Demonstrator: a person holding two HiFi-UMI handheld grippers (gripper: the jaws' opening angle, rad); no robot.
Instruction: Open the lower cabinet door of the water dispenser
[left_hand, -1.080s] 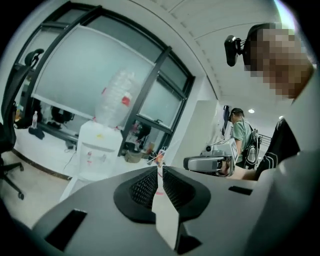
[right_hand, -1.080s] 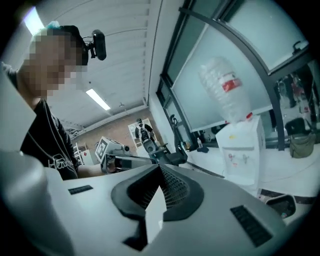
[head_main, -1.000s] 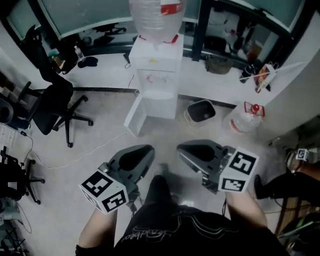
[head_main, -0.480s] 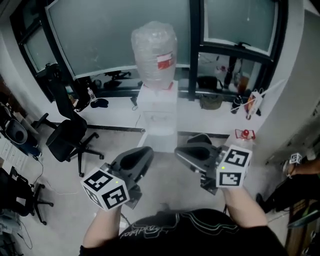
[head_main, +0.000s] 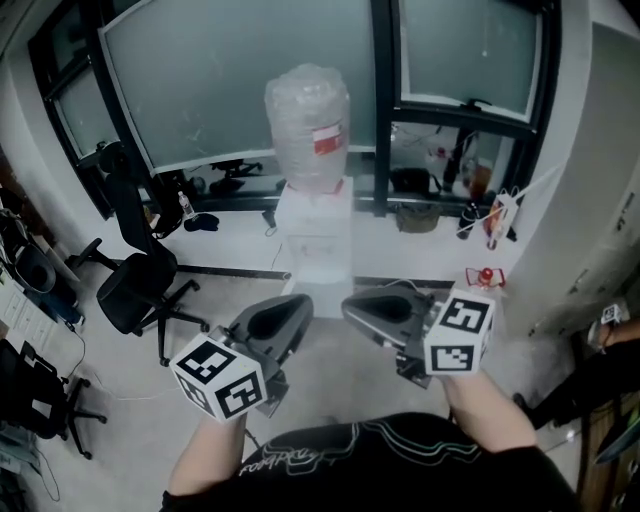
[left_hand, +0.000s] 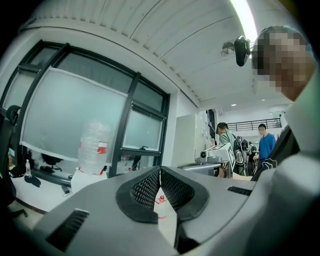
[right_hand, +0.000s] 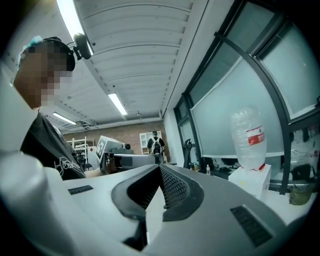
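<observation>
Water dispenser (head_main: 316, 235), office chair (head_main: 135, 290) to its left, left gripper (head_main: 298, 303) and right gripper (head_main: 350, 305) closed, empty

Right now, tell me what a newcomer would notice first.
The big clear bottle upended on the white dispenser, centre, before the window. Nearer, the left gripper and right gripper sit side by side, shut and empty. A black chair stands at left.

white water dispenser (head_main: 318, 240); bottle (head_main: 305, 105) clear, red label (head_main: 326, 143); chair (head_main: 135, 290) apparently black.
</observation>
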